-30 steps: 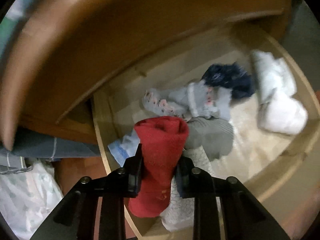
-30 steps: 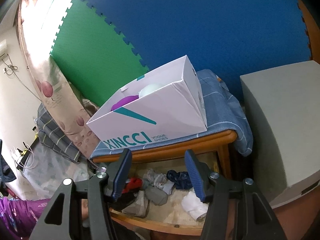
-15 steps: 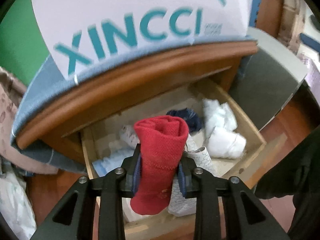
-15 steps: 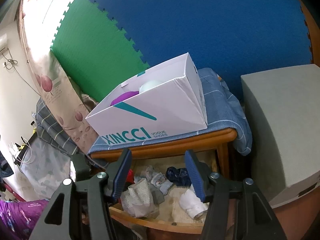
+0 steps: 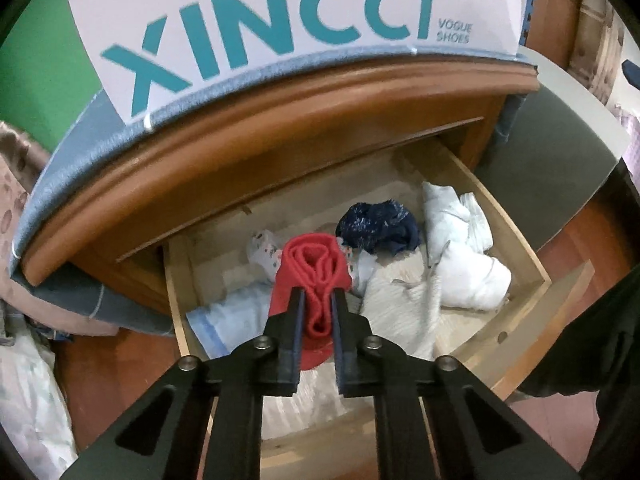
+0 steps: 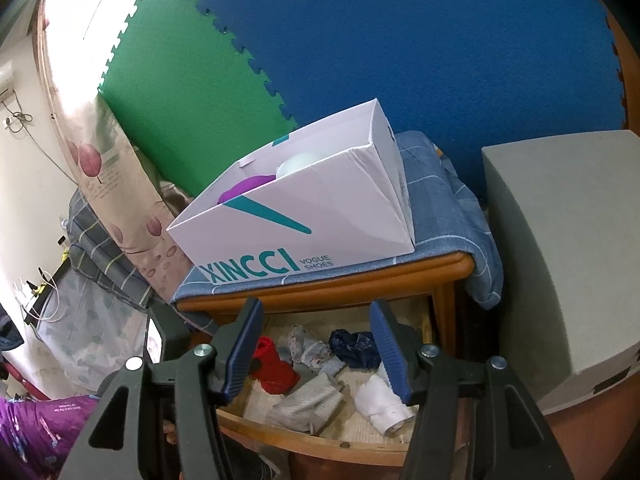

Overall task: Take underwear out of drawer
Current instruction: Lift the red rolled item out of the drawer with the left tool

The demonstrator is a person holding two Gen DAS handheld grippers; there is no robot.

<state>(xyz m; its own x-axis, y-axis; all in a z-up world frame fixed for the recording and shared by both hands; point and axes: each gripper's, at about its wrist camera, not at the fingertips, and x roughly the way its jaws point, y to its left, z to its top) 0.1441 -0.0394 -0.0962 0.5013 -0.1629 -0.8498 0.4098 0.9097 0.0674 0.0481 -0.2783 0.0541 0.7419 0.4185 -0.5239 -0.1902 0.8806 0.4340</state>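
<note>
My left gripper (image 5: pixel 318 300) is shut on a rolled red underwear (image 5: pixel 314 268) and holds it above the open wooden drawer (image 5: pixel 524 240). The red roll also shows in the right wrist view (image 6: pixel 272 368), over the drawer's left part. In the drawer lie a dark blue piece (image 5: pixel 378 228), white bundles (image 5: pixel 464 252), a light blue piece (image 5: pixel 236 312) and a grey-white cloth (image 5: pixel 404 304). My right gripper (image 6: pixel 318 356) is open and empty, hovering above and in front of the drawer (image 6: pixel 304 436).
A white XINCCI shoe box (image 6: pixel 304 216) sits on a blue cloth on the wooden nightstand (image 6: pixel 360 284) above the drawer. A grey box (image 6: pixel 560 272) stands to the right. Bedding and a curtain (image 6: pixel 100 184) are at the left.
My left gripper has lifted the red underwear up and back from the drawer, and the roll now points end-on at the camera. The right gripper has stayed nearly still.
</note>
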